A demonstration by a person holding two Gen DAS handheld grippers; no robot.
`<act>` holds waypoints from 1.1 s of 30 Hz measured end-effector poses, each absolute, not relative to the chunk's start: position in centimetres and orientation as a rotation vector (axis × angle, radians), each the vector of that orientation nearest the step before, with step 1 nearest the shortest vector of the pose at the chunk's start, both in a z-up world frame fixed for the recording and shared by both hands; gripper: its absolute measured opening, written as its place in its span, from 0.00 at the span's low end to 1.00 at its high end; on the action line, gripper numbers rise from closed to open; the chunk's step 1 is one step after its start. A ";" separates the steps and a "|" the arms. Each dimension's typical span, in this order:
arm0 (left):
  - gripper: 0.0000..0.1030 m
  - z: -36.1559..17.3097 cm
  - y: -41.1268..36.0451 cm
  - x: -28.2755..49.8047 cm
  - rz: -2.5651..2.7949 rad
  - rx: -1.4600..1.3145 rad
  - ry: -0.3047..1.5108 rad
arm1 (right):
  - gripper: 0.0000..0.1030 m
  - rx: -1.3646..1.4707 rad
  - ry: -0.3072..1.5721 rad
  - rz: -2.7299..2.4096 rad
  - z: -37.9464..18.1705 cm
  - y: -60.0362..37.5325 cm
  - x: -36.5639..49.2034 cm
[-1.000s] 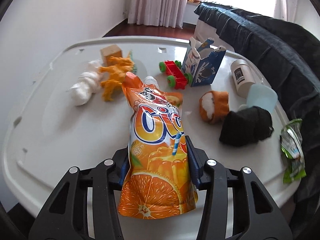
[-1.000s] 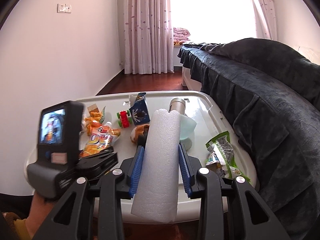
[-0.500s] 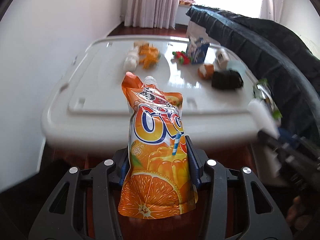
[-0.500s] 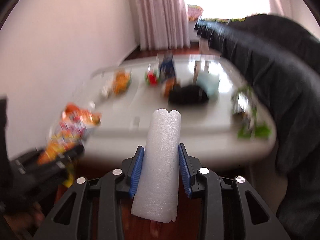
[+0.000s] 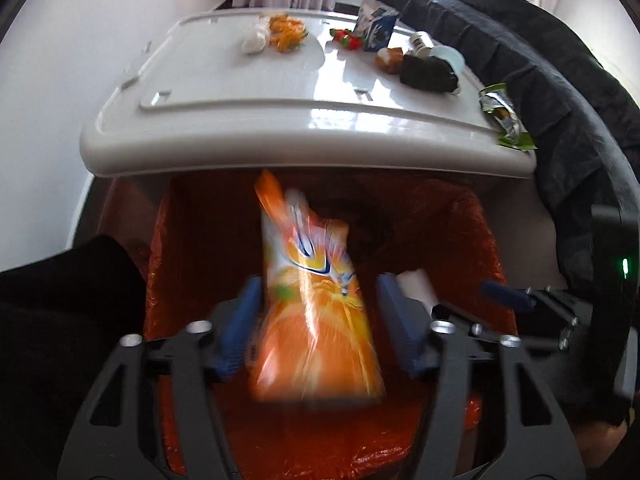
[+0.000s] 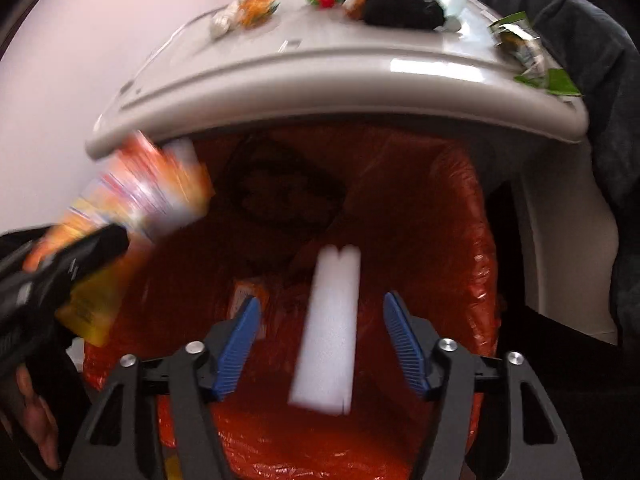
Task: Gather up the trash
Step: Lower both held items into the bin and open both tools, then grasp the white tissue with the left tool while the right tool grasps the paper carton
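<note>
While both point down over the orange-lined trash bin (image 6: pixel 460 240), the left tool (image 5: pixel 316 320) is opening off a blurred orange juice pouch (image 5: pixel 316 320), and the right tool (image 6: pixel 320 334) is opening clear of a white foam roll (image 6: pixel 330 328).

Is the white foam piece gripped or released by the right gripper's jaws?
Released. The foam piece hangs blurred over the orange-lined bin, with clear gaps to both blue pads of the right gripper, whose jaws are opening.
</note>
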State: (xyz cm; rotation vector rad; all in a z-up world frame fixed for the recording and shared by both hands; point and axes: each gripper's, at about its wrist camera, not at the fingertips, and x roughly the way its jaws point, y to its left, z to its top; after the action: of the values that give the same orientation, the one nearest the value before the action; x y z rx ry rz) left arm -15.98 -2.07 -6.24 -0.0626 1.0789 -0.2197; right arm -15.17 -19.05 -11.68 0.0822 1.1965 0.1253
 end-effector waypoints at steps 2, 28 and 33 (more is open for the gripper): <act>0.73 -5.5 -2.5 -16.6 -0.220 -0.026 1.048 | 0.72 0.093 1.164 0.111 -11.0 -19.5 -15.2; 0.74 -3.3 2.1 9.1 0.028 -0.118 0.883 | 0.80 -0.053 0.710 0.072 1.4 -20.0 -9.5; 0.74 -5.7 2.0 12.9 0.047 -0.129 0.916 | 0.80 -0.042 0.738 0.098 0.4 -19.5 -7.0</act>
State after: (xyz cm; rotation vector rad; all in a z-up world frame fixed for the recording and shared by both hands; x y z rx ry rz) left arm 12.94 2.04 -5.65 -0.1294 0.9162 0.0472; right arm -6.98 -19.48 0.41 -0.0417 0.7380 0.0984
